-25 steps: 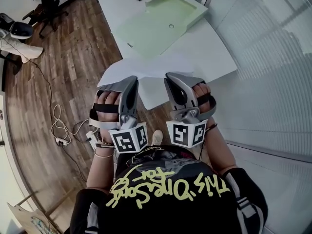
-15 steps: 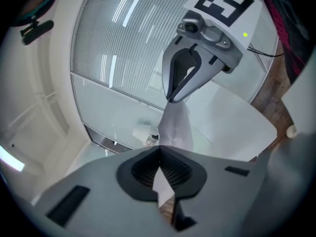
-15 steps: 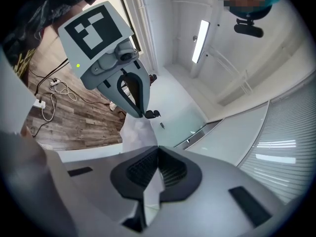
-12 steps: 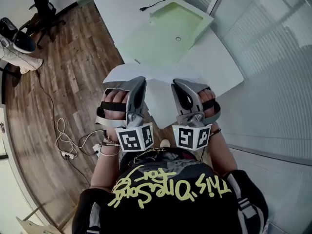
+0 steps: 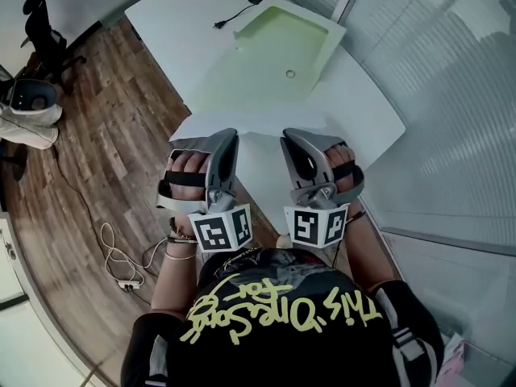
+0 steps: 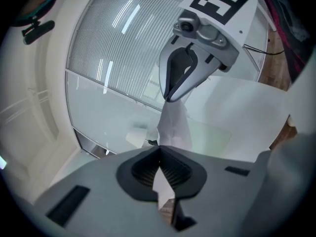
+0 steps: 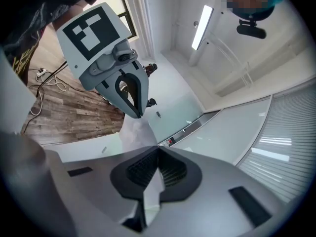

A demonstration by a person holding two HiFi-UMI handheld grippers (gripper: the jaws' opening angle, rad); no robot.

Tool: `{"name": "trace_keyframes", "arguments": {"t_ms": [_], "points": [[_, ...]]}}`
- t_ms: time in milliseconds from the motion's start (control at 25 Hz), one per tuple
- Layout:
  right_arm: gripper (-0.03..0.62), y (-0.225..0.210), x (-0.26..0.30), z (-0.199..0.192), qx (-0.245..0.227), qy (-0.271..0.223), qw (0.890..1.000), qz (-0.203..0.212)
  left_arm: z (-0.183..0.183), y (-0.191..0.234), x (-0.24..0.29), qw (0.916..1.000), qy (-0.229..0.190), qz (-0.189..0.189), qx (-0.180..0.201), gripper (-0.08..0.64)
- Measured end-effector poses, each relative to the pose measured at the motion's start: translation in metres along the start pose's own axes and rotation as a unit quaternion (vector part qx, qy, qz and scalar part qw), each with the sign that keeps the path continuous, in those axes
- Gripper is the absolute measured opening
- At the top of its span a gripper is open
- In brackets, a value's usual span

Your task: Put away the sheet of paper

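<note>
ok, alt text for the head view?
Seen from above, a person holds a white sheet of paper between the left gripper and right gripper, both shut on it. Ahead stands a white table bearing a pale green tray, on a wood floor.

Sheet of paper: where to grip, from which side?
Its near edge, from the person's side, two spaced pinches, as now: left gripper and right gripper are each shut on the sheet of paper. It is thin and limp, so one hold would likely let it droop.
</note>
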State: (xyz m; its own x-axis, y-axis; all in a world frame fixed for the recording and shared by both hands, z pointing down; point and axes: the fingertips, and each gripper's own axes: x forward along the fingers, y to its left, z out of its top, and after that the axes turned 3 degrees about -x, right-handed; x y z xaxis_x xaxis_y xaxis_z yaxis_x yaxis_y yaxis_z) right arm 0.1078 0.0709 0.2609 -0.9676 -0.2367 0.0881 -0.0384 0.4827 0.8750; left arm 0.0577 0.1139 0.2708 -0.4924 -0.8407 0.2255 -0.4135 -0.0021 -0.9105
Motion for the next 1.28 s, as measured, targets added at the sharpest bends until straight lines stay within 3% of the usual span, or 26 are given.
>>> {"name": "trace_keyframes", "arguments": {"t_ms": [640,1000,1280], "points": [[0.008,-0.006,0.057,-0.004,0.002,0.060,0.998,-0.026,-0.032,0.024,0.053,0.9978,-0.059,-0.029,0.011,0.006],[0.007,-0.009,0.076,-0.008,0.007,0.112,0.992,-0.055,-0.041,0.031,0.075,0.9919,-0.113,-0.051,0.027,0.006],[0.007,-0.004,0.076,-0.007,0.007,0.129,0.990,-0.057,-0.044,0.028,0.075,0.9889,-0.131,-0.061,0.034,0.006]]}}
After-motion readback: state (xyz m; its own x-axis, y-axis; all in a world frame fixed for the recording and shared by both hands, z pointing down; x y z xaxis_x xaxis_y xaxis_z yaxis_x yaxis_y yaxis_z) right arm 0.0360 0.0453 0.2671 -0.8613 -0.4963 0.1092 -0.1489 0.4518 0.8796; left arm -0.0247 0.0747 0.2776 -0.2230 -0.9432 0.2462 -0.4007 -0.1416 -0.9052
